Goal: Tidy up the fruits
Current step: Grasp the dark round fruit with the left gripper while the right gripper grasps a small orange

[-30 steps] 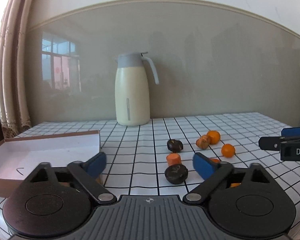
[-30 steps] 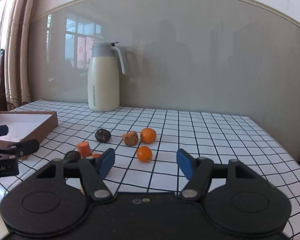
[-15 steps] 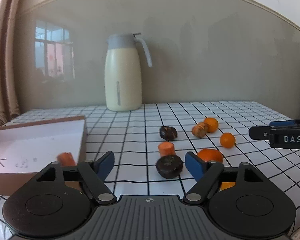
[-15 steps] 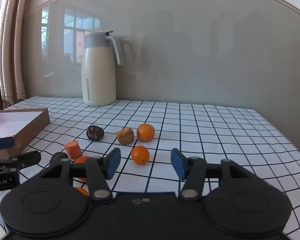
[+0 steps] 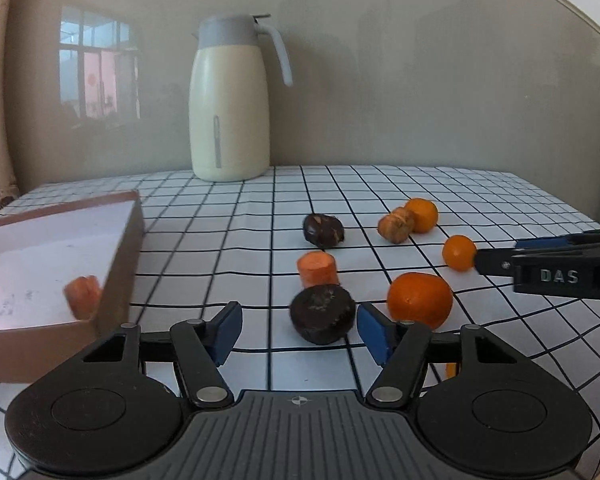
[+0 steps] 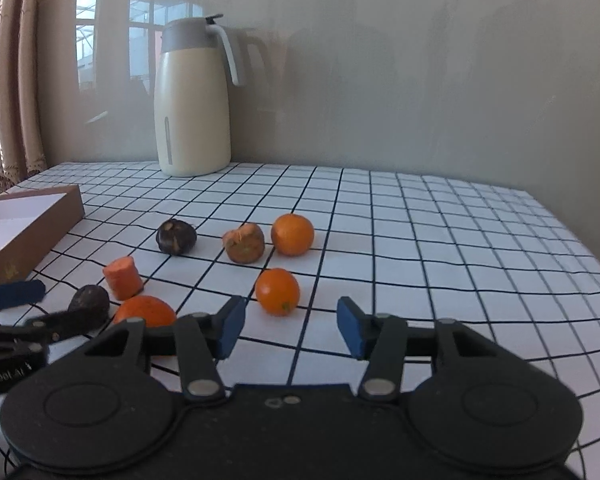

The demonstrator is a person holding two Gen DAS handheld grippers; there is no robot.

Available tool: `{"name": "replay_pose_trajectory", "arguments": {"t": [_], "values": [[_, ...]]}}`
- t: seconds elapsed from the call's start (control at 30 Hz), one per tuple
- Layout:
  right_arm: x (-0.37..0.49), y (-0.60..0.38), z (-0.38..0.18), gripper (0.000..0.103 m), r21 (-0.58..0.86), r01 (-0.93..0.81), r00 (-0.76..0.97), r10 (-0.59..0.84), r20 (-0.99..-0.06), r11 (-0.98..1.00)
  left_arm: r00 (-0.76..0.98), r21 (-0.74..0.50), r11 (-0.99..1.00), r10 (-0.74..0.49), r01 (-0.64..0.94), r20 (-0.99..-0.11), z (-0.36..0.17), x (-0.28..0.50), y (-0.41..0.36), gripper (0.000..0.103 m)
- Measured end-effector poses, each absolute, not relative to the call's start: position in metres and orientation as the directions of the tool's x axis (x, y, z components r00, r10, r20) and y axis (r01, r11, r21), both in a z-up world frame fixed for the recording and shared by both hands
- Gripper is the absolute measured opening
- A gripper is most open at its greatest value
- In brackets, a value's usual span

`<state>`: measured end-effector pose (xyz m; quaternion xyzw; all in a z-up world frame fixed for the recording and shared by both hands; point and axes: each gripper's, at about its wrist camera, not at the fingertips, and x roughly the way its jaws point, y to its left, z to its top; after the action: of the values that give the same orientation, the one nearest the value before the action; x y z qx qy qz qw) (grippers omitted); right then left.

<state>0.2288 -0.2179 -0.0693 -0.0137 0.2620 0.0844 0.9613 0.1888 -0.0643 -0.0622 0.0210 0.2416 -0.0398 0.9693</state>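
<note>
Left gripper [image 5: 298, 332]: jaws closing, blue pads partway in – the dark round fruit [image 5: 323, 314] is sitting between them, pads not yet pressing on it.
Right gripper [image 6: 290, 326]: jaws closing at a narrow gap, nothing between the pads; the small orange [image 6: 277, 291] is lying just beyond the tips.
Large orange [image 5: 419, 305]: resting just right of the left gripper's right pad, near the dark fruit.
Carrot chunk [image 5: 318, 268]: standing on end just behind the dark fruit.
Cardboard box [image 5: 120, 256]: lying open at the left, with a blurred orange piece [image 5: 82, 295] inside near its front corner.
Farther fruits: a second dark fruit [image 6: 176, 237], a brownish lumpy piece [image 6: 244, 242] and another orange [image 6: 292, 234] touching it – all on the checked tablecloth [image 6: 440, 240].
Thermos jug [image 6: 192, 98]: standing upright at the table's back edge, against the wall.
</note>
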Motion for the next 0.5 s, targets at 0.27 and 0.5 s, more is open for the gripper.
{"name": "replay_pose_trajectory", "arguments": {"t": [0.27,0.5], "values": [[0.248,-0.208,-0.072,0.038,0.027,-0.194,0.831,0.179,-0.527,0.981,0.85,-0.018,0.997,-0.078,0.08,-0.522,-0.066,0.205,-0.068,0.051],[0.261,-0.202,-0.076,0.031,0.033,-0.192,0.809,0.177,-0.561,0.981,0.848,-0.019,0.996,-0.08,0.082,-0.524,-0.067,0.211,-0.071,0.046]]}}
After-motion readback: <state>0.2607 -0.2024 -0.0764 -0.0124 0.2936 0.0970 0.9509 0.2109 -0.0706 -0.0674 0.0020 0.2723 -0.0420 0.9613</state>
